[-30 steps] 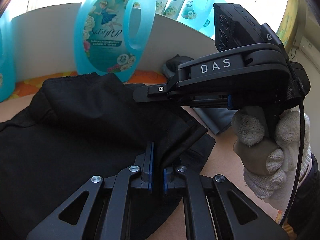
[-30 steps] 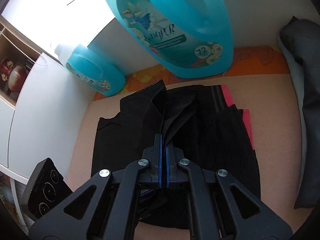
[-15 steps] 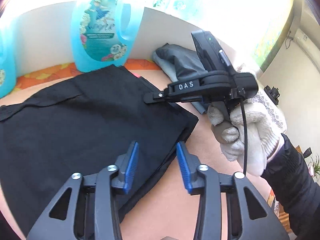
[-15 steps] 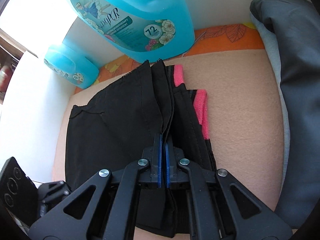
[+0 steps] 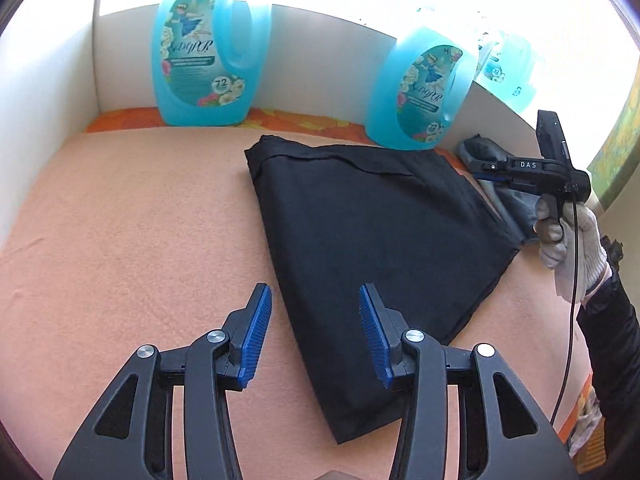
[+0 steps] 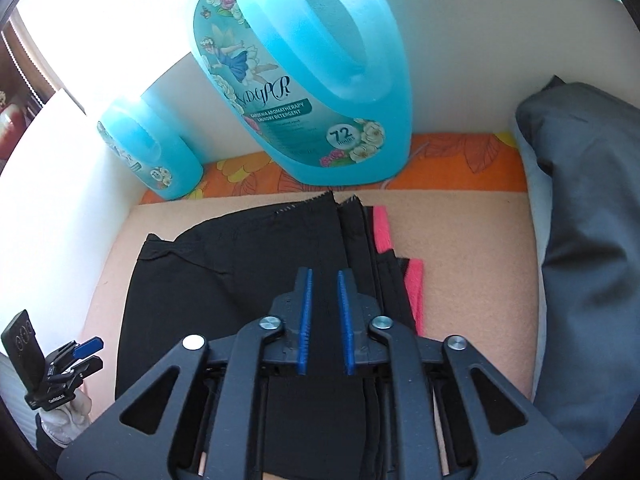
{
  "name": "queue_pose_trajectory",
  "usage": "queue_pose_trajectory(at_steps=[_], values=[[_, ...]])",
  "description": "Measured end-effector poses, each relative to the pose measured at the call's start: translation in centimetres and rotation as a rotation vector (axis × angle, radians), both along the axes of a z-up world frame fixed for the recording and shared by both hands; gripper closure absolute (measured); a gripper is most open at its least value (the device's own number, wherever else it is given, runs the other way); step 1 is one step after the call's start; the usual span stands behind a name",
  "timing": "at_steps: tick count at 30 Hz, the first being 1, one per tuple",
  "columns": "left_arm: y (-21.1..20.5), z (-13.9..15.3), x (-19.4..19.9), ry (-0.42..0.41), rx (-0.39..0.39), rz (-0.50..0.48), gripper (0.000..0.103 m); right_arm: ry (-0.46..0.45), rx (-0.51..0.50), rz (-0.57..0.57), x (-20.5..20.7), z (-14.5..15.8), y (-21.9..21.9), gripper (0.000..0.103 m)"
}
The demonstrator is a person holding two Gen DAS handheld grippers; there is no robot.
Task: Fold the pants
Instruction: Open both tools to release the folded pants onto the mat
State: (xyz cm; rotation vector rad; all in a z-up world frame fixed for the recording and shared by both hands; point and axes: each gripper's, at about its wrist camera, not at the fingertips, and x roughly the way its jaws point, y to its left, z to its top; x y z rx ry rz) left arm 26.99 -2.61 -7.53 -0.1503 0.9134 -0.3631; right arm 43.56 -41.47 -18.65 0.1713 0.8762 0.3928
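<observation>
Two blue detergent jugs we read as "Gardenia Aromatherapy Laundry Detergent", "72 hours"; the right gripper shows "DAS" on its body in the left view. We see folded black pants with pink trim flat on the peach table. Left gripper fingers wide, empty; right fingers opening over the pants, not pinching.

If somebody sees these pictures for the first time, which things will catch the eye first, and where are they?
First come the big blue detergent bottles standing along the white back wall. Next, the black pants, folded flat in the middle of the peach cloth, with pink trim showing at one edge in the right wrist view. The left gripper stands open above the pants' near edge, and the right gripper is opening over them.
</observation>
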Motion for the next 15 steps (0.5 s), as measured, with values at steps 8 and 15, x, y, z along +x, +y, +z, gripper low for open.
queue_pose_trajectory(at_steps=[8, 15], values=[[-1.1, -0.3, -0.2, -0.007, 0.024, -0.039, 0.050, 0.023, -0.104, -0.050, 4.0, -1.8, 2.9, 0.062], [-1.5, -0.7, 0.6, -0.027, 0.074, -0.012, 0.046, -0.058, -0.219, -0.106, 2.9, -0.9, 2.3, 0.102]])
